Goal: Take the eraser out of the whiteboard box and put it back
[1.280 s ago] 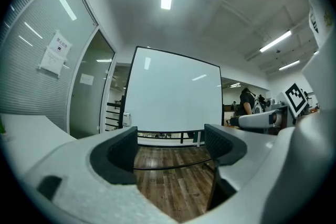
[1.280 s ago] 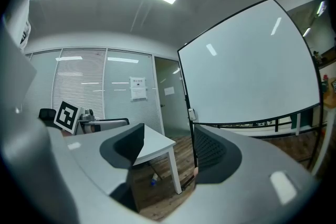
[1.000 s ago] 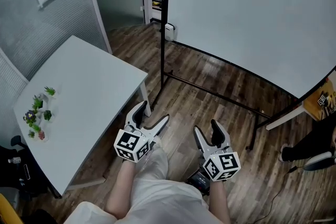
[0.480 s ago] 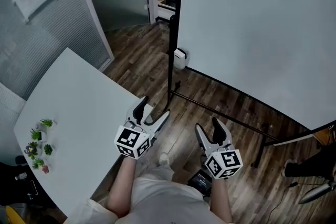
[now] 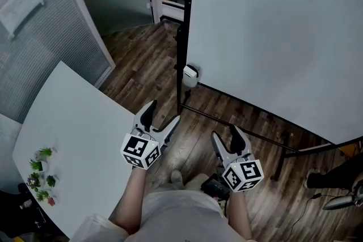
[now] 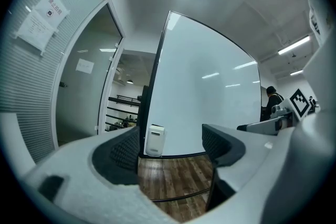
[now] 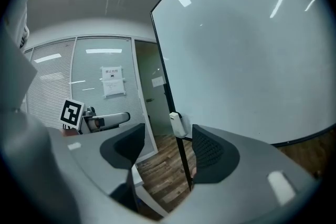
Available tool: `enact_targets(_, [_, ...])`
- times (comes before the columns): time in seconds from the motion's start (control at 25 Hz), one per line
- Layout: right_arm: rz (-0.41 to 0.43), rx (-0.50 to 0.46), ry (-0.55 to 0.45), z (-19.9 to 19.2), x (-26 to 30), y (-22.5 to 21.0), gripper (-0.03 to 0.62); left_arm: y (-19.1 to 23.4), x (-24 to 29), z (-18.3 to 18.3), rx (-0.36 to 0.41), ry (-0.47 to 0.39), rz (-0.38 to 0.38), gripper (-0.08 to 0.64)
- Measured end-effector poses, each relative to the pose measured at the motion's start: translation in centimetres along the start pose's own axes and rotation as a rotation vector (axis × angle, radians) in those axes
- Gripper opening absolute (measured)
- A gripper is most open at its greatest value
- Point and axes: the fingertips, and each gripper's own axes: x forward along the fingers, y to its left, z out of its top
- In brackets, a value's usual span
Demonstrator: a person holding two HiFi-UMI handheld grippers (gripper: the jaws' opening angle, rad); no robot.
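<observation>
A small white whiteboard box (image 5: 190,76) hangs at the lower left corner of the big whiteboard (image 5: 272,37), on its black frame. It also shows as the box (image 6: 154,140) in the left gripper view and the box (image 7: 178,124) in the right gripper view. I cannot see the eraser itself. My left gripper (image 5: 160,116) is open and empty, held low in front of me, short of the box. My right gripper (image 5: 226,138) is open and empty too, to the right and nearer my body.
A white table (image 5: 74,144) stands at the left with small potted plants (image 5: 39,173) near its edge. The whiteboard's black stand legs (image 5: 244,130) run across the wooden floor. Another person's legs (image 5: 334,175) show at the far right. A glass partition (image 5: 45,25) lies behind the table.
My view has advanced toward the whiteboard's left corner, so the box now sits nearer and more central. Both grippers stayed open and kept about the same place in front of me.
</observation>
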Motion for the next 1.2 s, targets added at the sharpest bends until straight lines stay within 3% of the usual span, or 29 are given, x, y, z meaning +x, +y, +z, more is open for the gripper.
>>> enact_targets(0.56, [0.013, 0.012, -0.056, 3.0, 5.7, -3.8, 0.284, 1.6, 7.5, 1.2, 0.036, 0.009, -0.04, 0.36])
enact_targets(1.2, [-0.003, 0.022, -0.004, 2.3, 9.0, -6.4, 0.284, 3.7, 11.7, 0.0, 0.01, 0.045, -0.054, 0.351])
